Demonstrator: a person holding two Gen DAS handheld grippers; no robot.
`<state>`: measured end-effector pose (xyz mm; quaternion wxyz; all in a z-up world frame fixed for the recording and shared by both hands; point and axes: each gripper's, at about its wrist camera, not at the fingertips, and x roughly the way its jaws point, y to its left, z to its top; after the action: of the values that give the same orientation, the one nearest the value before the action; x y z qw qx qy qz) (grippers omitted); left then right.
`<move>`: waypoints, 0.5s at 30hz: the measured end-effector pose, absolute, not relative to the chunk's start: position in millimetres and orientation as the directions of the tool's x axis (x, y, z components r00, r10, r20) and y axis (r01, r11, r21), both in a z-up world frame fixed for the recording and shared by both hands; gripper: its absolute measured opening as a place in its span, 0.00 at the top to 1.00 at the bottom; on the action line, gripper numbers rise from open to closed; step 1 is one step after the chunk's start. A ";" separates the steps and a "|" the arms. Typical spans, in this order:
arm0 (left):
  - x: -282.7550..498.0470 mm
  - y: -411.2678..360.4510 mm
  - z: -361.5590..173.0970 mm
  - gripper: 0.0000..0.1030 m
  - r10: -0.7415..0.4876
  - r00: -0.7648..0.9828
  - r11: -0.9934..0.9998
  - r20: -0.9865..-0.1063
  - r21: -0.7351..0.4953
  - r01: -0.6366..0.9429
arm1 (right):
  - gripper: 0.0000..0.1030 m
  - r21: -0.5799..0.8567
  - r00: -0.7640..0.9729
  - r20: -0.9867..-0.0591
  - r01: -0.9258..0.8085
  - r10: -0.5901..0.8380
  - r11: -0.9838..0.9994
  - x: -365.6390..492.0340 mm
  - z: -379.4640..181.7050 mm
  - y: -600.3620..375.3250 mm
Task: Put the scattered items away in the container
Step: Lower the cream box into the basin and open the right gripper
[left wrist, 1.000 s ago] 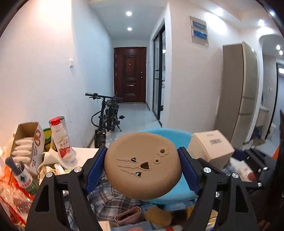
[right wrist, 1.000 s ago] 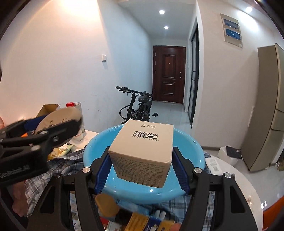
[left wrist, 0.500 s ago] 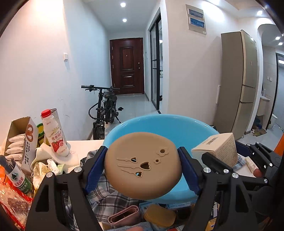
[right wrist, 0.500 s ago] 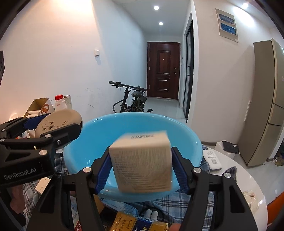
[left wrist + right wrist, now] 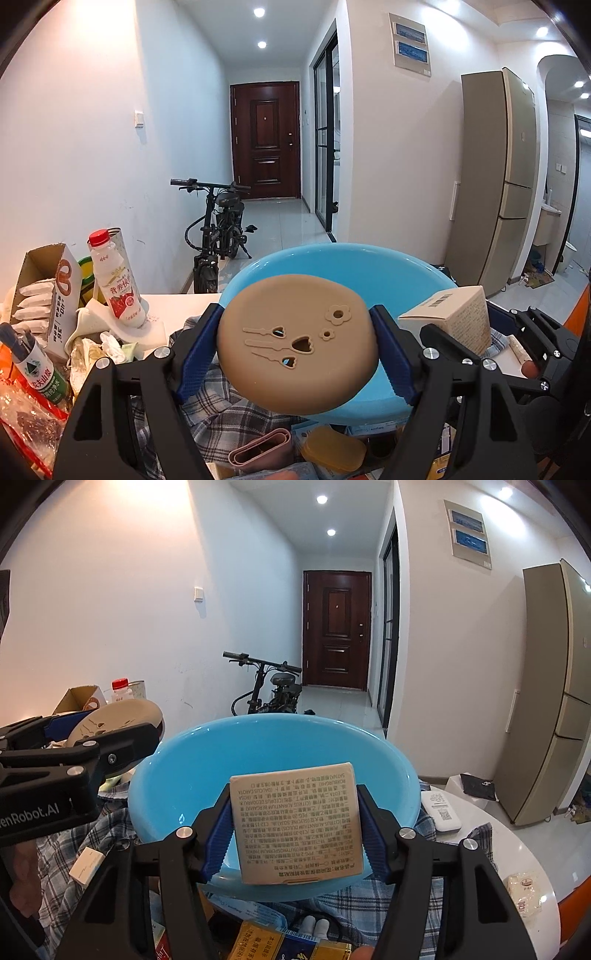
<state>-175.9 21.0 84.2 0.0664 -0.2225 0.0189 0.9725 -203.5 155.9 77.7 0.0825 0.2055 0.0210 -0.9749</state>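
Note:
My left gripper [image 5: 297, 332] is shut on a round tan disc [image 5: 295, 343] with heart and flower cut-outs, held level in front of the near rim of the blue basin [image 5: 369, 258]. In the right wrist view my right gripper [image 5: 295, 823] has a beige printed carton [image 5: 295, 819] between its blue pads, which touch both its sides. Its jaws are closing. The carton hangs over the near part of the blue basin [image 5: 258, 746], printed side facing me. The basin's inside looks bare. The left gripper [image 5: 110, 731] with the disc [image 5: 118, 716] shows at left.
A checked cloth [image 5: 229, 413] lies under the basin on a white round table [image 5: 517, 849]. A drink bottle [image 5: 118, 284], an open cardboard box [image 5: 44, 291], a green-label bottle [image 5: 40, 373], a pink pouch [image 5: 258, 446] and a white remote [image 5: 441, 810] lie around. A bicycle [image 5: 218, 229] stands behind.
The carton has tipped between the right pads: its barcode face turned away and the printed text face now shows. The basin fills more of both views. The disc stays gripped.

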 end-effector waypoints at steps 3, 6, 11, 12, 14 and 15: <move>-175.5 20.2 85.6 0.24 0.122 -0.893 -0.991 -0.434 0.003 -0.137 | 0.38 -0.006 -0.907 -0.392 0.168 -0.152 -0.986 -201.9 79.3 155.9; -174.8 19.4 86.1 0.24 0.121 -0.894 -0.991 -0.431 0.004 -0.136 | 0.38 -0.007 -0.912 -0.382 0.164 -0.148 -0.986 -201.1 79.4 155.8; -174.3 19.2 86.3 0.24 0.121 -0.894 -0.991 -0.431 0.005 -0.136 | 0.23 -0.063 -0.929 -0.350 0.151 -0.120 -0.986 -197.2 77.6 151.5; -174.1 19.3 86.4 0.24 0.121 -0.894 -0.991 -0.431 0.005 -0.136 | 0.12 -0.092 -0.937 -0.336 0.132 -0.094 -0.987 -194.6 76.7 149.2; -174.3 19.3 86.4 0.24 0.121 -0.894 -0.991 -0.431 0.005 -0.136 | 0.00 -0.122 -0.949 -0.306 0.114 -0.072 -0.986 -188.4 78.0 146.2; -174.2 19.3 86.4 0.24 0.121 -0.895 -0.991 -0.430 0.004 -0.136 | 0.00 -0.130 -0.952 -0.296 0.126 -0.083 -0.983 -184.9 79.9 144.0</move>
<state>-174.2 19.3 86.4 0.0658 -0.2200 0.0169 0.9731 -184.9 144.0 79.9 0.0531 0.1463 0.0740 -0.9850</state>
